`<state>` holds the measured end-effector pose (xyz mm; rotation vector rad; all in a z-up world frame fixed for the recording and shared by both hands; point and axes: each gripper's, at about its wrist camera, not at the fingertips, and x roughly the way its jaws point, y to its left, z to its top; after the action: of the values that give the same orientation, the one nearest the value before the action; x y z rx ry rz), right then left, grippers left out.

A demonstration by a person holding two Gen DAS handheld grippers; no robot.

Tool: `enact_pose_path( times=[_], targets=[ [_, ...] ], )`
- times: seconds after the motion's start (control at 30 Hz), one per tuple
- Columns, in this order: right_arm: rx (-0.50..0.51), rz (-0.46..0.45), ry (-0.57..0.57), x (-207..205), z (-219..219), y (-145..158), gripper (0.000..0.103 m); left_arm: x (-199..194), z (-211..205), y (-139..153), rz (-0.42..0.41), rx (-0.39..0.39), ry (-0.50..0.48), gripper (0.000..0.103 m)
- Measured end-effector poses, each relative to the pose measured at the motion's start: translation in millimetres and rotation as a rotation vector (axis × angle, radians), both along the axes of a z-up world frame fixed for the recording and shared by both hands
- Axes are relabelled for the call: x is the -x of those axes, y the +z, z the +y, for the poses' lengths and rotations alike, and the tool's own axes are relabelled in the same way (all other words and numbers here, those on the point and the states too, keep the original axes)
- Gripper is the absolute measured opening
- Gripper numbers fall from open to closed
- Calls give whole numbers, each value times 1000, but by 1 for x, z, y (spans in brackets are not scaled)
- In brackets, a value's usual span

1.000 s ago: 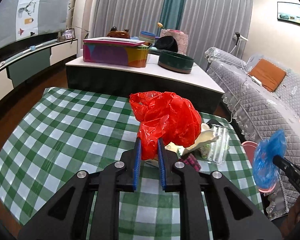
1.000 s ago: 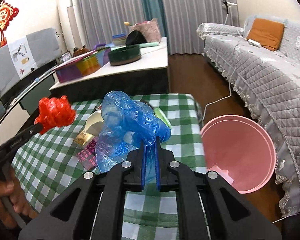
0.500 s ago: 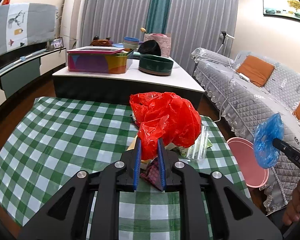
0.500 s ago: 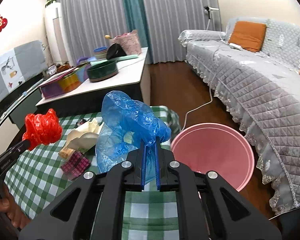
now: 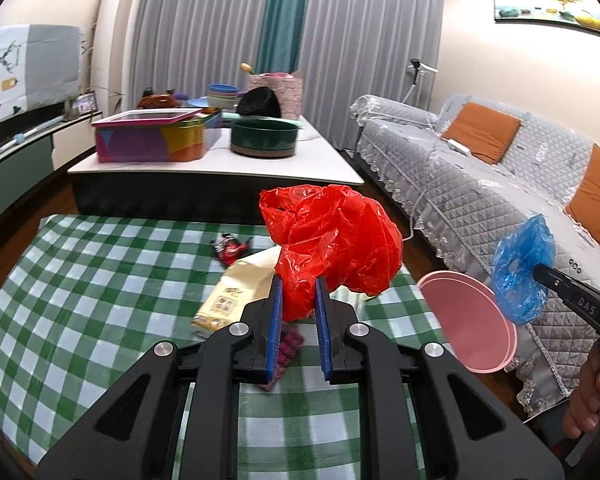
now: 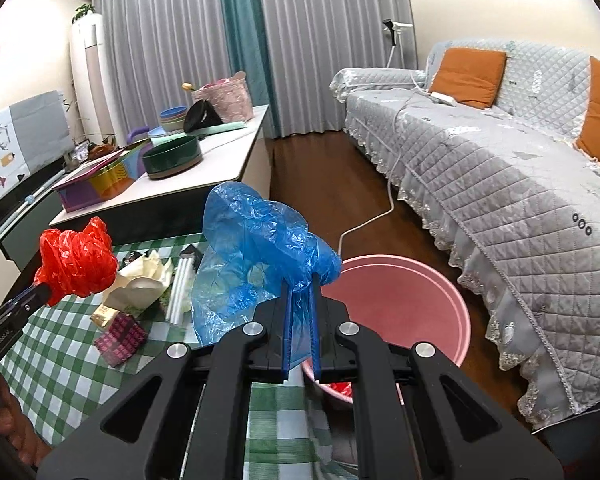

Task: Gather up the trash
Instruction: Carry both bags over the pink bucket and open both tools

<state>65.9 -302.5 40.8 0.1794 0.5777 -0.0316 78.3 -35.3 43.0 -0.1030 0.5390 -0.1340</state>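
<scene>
**Both grippers loaded, bin at right**

Left gripper (image 5: 297, 298): your blue pads are clamped on a crumpled red plastic bag (image 5: 336, 248), which bulges up and right of the jaws at frame centre. Right gripper (image 6: 300, 300): pads pinched tight on a blue plastic bag (image 6: 259, 236); it balloons up-left of the jaws, with a loose tail hanging lower left.

In the right wrist view, the pink bin (image 6: 400, 304) sits on the floor right of centre, its near rim behind your right jaws, something red at the bottom. It stands between the green-checked table (image 6: 59, 360) and the grey quilted sofa (image 6: 500, 200).

On the cloth at left centre: a cream wrapper (image 6: 139, 276), clear straws (image 6: 179, 288), a magenta patterned packet (image 6: 119, 338). Your left-hand gripper with the red bag shows at the left edge.

In the left wrist view, a gold packet (image 5: 235, 288) lies left of the jaws and a dark red wrapper (image 5: 229, 246) above it.
</scene>
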Motion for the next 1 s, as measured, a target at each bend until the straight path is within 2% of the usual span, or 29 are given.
enact_pose_path(
  times=[0.23,0.47,0.73,1.0],
  targets=[
    [21,-9,-54,4,-24,2,8,-2,-31,1,-4,-8,-61,16],
    [0,1,-129,7,-59,-1,8,-2,-66,-2,-3,-19,-132,16],
    [-9,13,-196,5,-86,-7,8,-10,-105,-18,22,-25,-209,15],
    [-36,22,-258,-5,-110,-10,8,-24,-138,-36,49,-63,-271,16]
  ],
)
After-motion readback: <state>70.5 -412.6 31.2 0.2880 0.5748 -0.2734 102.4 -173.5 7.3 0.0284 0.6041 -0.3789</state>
